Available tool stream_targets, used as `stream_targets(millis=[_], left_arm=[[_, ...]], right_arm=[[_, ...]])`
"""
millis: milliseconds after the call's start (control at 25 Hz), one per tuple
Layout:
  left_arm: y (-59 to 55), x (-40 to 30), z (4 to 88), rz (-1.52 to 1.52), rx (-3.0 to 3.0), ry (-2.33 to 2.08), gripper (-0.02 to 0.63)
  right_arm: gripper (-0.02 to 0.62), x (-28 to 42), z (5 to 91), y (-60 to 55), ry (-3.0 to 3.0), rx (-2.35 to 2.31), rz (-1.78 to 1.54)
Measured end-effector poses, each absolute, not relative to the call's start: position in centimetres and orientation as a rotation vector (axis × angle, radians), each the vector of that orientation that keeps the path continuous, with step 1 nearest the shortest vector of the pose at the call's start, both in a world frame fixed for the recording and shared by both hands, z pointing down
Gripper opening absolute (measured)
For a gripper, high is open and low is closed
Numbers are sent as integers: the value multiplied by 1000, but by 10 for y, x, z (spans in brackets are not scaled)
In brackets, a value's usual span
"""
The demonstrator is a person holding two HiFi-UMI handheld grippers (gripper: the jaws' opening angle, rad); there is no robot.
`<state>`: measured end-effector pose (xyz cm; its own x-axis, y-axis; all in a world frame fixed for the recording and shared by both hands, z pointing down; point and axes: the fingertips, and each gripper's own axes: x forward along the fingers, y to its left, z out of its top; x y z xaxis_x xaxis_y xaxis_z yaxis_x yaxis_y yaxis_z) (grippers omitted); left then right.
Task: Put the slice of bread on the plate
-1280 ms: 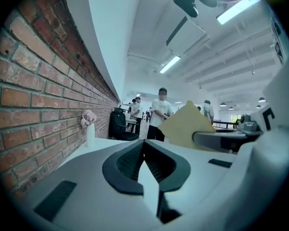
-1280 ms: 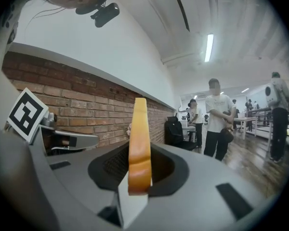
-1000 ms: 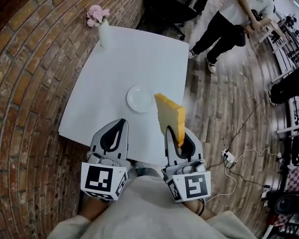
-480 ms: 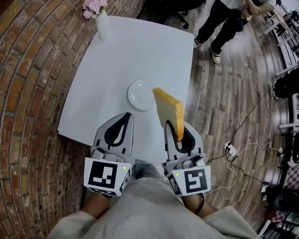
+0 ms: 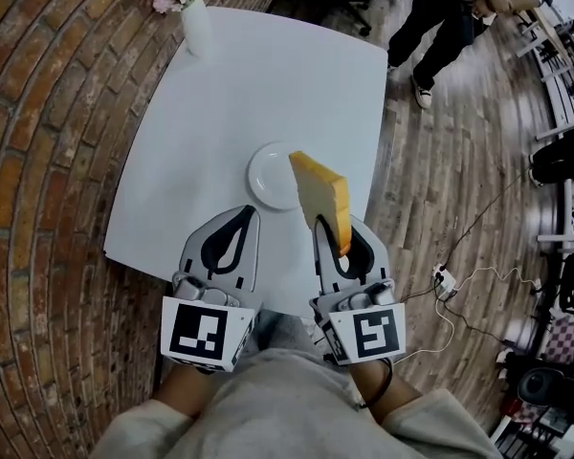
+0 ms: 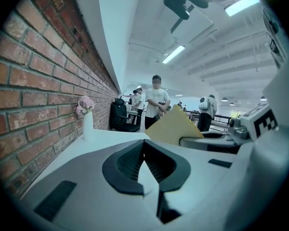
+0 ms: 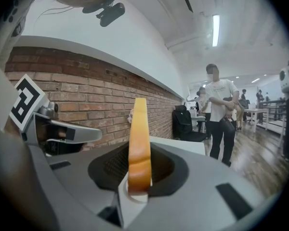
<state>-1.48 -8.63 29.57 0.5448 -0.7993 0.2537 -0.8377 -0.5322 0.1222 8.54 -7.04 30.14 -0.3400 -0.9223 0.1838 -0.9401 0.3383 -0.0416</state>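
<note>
"While the right gripper point(image 5: 340, 232) points out over the table point(image 5: 268, 75), what sits between its jaws?"

"The slice of bread point(image 5: 323, 197). The jaws are closed partway onto its near end, pads pressing both faces. It stands on edge, crust up, and reaches well forward past the tips."

"And the plate point(image 5: 268, 175)?"

"Flat on the white table, just ahead of those tips and a little to their left. From the head view the bread's front corner overlaps the plate's right rim. The slice is in the grip, not lying on the plate."

"Left gripper point(image 5: 243, 213)?"

"Side by side with the right one. Its jaws are closed tip to tip with nothing between them. The plate lies just ahead of them, slightly to their right."

"Anything else ahead?"

"A white vase with pink flowers point(image 5: 189, 12) at the table's far corner, well ahead of the left jaws, and a person point(image 5: 450, 17) standing on the wood floor point(image 5: 440, 180) beyond the table."
</note>
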Motion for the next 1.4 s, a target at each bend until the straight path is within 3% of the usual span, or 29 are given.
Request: stream_targets(millis=[1400], left_arm=[[-143,-18,337,296,2453,-1360,9]], right_arm=[[91,57,390,-139,-2421,1570,386]])
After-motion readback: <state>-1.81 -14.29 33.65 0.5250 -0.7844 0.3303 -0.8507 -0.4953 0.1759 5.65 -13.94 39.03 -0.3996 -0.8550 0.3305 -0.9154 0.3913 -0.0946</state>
